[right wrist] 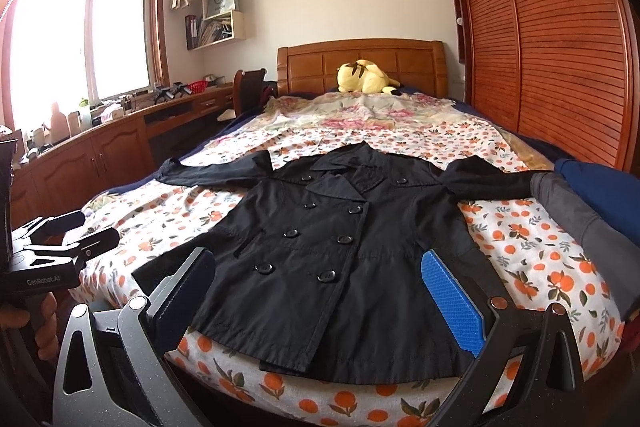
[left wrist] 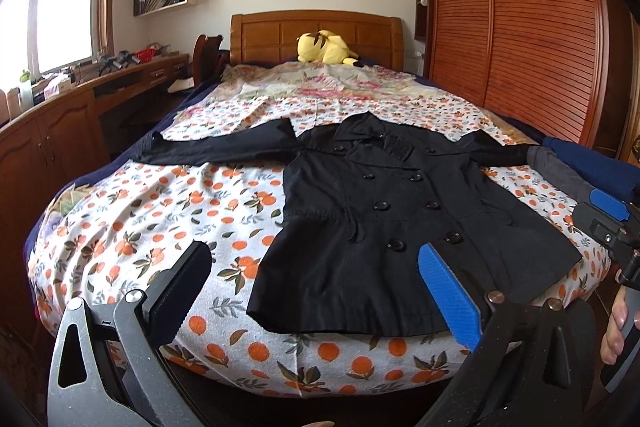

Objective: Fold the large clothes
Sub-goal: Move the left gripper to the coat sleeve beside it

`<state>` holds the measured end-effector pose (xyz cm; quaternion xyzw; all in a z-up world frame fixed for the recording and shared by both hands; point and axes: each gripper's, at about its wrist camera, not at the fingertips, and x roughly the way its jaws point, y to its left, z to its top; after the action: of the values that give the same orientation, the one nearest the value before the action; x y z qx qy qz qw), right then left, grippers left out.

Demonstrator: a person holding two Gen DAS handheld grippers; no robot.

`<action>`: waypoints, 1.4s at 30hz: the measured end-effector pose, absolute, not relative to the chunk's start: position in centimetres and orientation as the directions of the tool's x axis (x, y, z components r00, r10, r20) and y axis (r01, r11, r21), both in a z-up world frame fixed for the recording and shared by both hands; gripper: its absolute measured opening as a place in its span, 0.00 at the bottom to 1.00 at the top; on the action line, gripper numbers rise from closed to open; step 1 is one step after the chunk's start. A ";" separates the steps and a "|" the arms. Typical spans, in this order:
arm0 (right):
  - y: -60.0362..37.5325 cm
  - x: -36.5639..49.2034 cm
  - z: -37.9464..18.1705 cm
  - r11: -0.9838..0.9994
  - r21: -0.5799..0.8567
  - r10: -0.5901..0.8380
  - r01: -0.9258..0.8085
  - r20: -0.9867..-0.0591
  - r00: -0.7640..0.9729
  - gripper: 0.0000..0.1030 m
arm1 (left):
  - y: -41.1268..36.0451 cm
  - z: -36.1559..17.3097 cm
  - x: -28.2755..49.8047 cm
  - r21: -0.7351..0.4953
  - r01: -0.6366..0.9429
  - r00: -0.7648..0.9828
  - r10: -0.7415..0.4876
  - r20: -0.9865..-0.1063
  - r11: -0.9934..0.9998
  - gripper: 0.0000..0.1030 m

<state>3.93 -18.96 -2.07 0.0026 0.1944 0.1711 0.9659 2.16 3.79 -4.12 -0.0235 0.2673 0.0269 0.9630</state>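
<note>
Black coat (left wrist: 384,211) lies flat, front up and buttoned, across the foot end of the bed (left wrist: 132,227), hem at the foot edge, sleeves spread toward both side edges. Nothing folded yet, as I read it.

My left gripper (left wrist: 316,291) hangs over the foot edge with jaws spread wide, holding nothing. My right gripper (right wrist: 320,299) is the same: wide apart, empty, over the hem.

First step, I'd say: sleeves in. Pinch each cuff, not mid-sleeve, lift just enough to clear the buttons, lay it straight across the chest. The right sleeve end (right wrist: 512,183) touches the grey and blue clothes (right wrist: 580,203) at the right edge; grip only black fabric there. Fabric looks thin and slippery, so close fully before pulling.

No containers on the bed. Wall shelves (right wrist: 218,15) hold binders, papers and a bag.
</note>
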 end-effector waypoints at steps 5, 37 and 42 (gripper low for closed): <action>-18.5 5.1 -2.6 0.941 0.057 0.330 -0.335 -0.392 0.859 1.00 | 4.8 -5.3 2.7 -0.047 -0.081 0.844 0.043 -0.534 0.996 1.00; -12.7 21.4 -5.7 0.876 -0.059 0.391 -0.478 -0.492 0.778 1.00 | 15.1 -12.1 14.3 0.007 -0.177 0.682 0.128 -0.720 0.984 1.00; -13.1 22.1 -6.2 0.871 -0.066 0.389 -0.488 -0.514 0.764 1.00 | 17.4 -12.3 17.5 -0.055 -0.177 0.678 0.081 -0.731 0.983 1.00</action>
<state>22.07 -13.11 -6.18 -0.0981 0.2507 0.2347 0.9340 17.55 17.41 -12.31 -0.0607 0.3950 0.0704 0.9140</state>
